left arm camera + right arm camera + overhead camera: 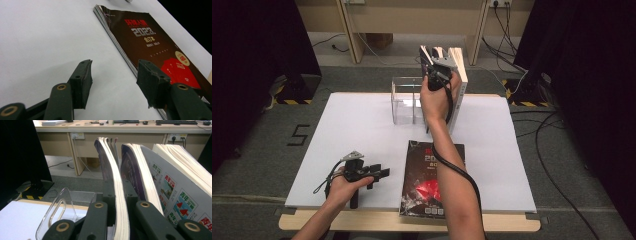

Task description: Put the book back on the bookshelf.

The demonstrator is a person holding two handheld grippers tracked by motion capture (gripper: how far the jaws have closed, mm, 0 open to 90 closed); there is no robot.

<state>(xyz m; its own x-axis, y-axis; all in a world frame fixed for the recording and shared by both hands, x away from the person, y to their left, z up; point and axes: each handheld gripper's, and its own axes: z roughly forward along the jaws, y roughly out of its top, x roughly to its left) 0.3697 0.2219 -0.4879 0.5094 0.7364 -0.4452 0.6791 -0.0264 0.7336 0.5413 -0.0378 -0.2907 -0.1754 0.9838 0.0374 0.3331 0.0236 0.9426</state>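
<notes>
Table (362,125), white-topped. Clear acrylic rack (404,100) at its far middle: the landmark. Standing books (457,75) just right of the rack, possibly leaning. Dark magazine (422,190) lies flat, nearer than the rack. Right gripper (116,195) clamps one thin upright book (110,165) beside the rack. Left gripper (113,75) open, empty, beside the magazine.

Grey carpet floor (257,165), black curtains (252,50) flanking, wooden desk (100,130) behind.
</notes>
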